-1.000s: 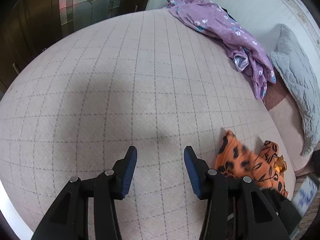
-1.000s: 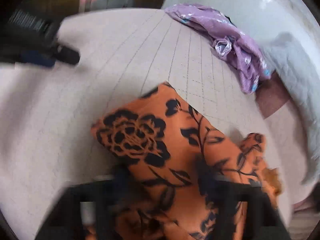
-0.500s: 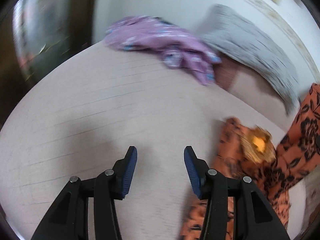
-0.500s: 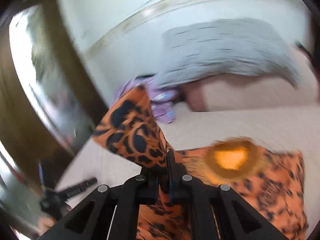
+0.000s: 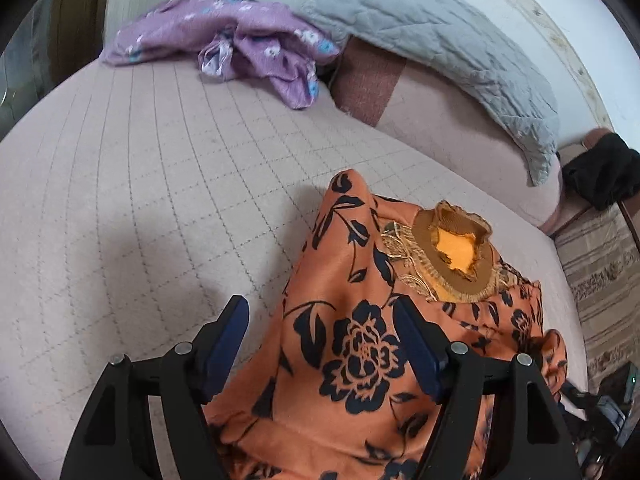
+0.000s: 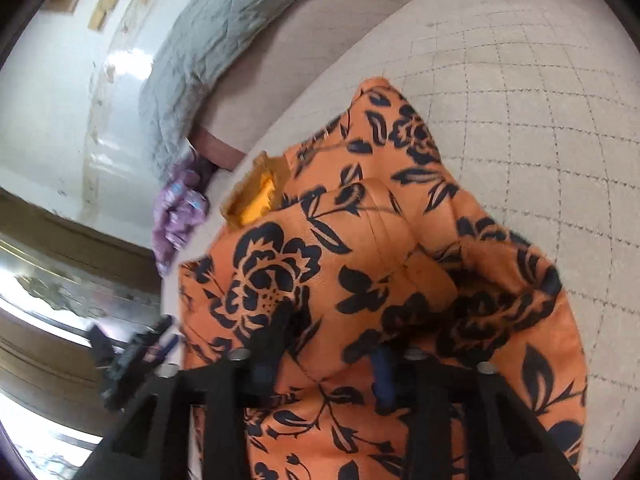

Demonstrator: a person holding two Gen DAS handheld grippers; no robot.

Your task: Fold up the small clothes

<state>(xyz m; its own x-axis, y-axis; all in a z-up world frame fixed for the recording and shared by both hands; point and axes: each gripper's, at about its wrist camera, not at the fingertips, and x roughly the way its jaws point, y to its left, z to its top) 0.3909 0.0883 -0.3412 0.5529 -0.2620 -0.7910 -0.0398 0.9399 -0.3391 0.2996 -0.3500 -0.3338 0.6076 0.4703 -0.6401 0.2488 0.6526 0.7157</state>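
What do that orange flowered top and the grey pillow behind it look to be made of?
The orange flowered top looks like soft brushed or velvety fabric: matte, draping in rounded folds, with a ribbed knit collar. The grey pillow seems to be quilted cotton-like cloth, going by its stitched, puckered surface. Exact fibres can't be told.

1. Orange floral top [image 5: 360,352], black flower and leaf print, brown ribbed collar with gold trim. It's bunched up in a rumpled heap, lower center-right of the left wrist frame.
2. Purple floral garment [image 5: 240,44], crumpled, sits upper left of that frame.
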